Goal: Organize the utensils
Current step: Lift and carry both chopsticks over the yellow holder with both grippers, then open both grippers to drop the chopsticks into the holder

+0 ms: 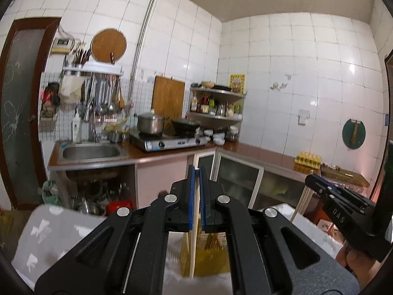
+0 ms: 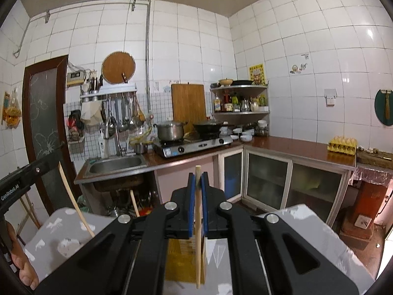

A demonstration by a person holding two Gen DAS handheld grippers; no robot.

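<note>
My left tongs [image 1: 197, 172] and right tongs [image 2: 198, 175] each clench one wooden chopstick [image 1: 194, 236], lifted upright above the yellow slotted holder [image 2: 183, 258] on the surface below. Judged mid-carry; next I must steer each tip down into the holder.
</note>
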